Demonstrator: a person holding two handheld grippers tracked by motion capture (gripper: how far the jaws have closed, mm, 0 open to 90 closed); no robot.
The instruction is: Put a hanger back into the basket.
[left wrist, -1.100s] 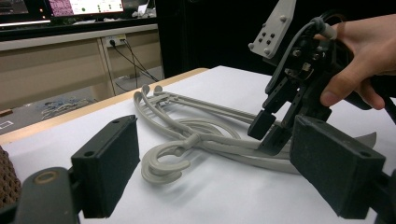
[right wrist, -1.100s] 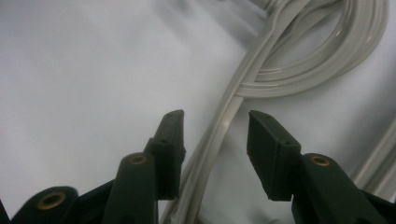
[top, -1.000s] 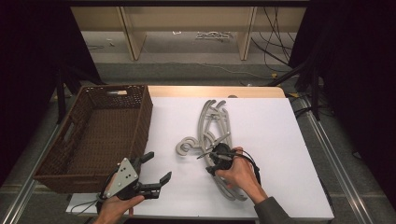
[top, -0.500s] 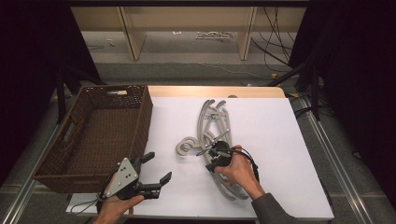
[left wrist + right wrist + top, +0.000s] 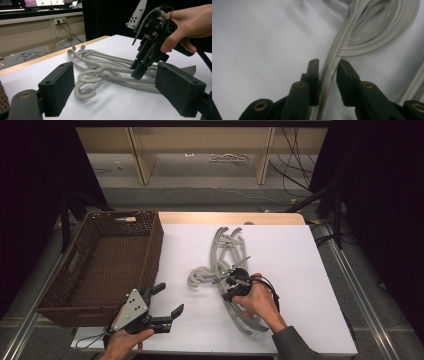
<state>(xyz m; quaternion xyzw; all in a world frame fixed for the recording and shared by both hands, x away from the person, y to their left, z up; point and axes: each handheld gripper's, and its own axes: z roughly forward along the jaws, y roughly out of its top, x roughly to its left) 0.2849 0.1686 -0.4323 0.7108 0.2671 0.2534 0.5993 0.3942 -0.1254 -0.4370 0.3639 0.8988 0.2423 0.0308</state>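
Your right gripper (image 5: 231, 281) had just been closing on one arm of the grey hangers (image 5: 226, 265), piled mid-table; its pads looked barely seated. The hangers were tangled, so a lift could drag the pile or slip. Your left gripper (image 5: 166, 301) hung spread near the basket (image 5: 150, 245).

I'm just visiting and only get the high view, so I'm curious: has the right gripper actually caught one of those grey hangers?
Observer: In the right gripper view, one hanger runs between the jaws of the right gripper. They have just been closing, and the pads meet both its sides.
Operator: And the left gripper?
Observer: In its own view, the left gripper stands wide open with nothing between its pads, facing the hanger pile.
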